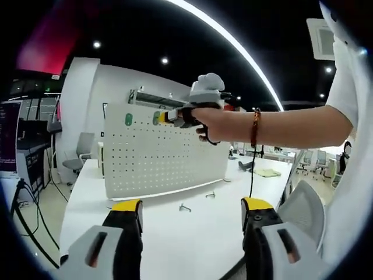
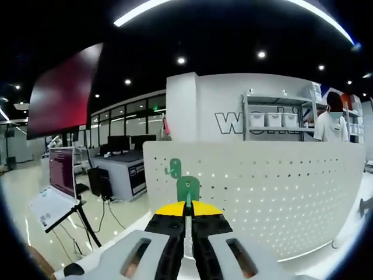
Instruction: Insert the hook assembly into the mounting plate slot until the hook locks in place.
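Note:
A white perforated mounting plate [image 1: 163, 157] stands upright on the white table [image 1: 192, 239]. One green hook [image 1: 128, 120] sits on it near the top left corner. A person's hand holds my right gripper [image 1: 166, 118] at the plate's top edge, shut on a second green hook [image 2: 188, 189] just right of the mounted hook [image 2: 173, 168]. I cannot tell if the held hook sits in the plate's [image 2: 262, 192] holes. The right gripper [image 2: 187, 211] shows its yellow tips pressed together. My left gripper [image 1: 192, 207] hangs open over the table, in front of the plate, holding nothing.
Two small metal hooks [image 1: 185, 207] [image 1: 211, 195] lie on the table before the plate. A grey chair back [image 1: 303, 210] stands at the table's right edge. Beyond the plate are a shelf with white bins [image 2: 274, 119], a person [image 2: 329, 125] and a screen on a tripod [image 2: 61, 175].

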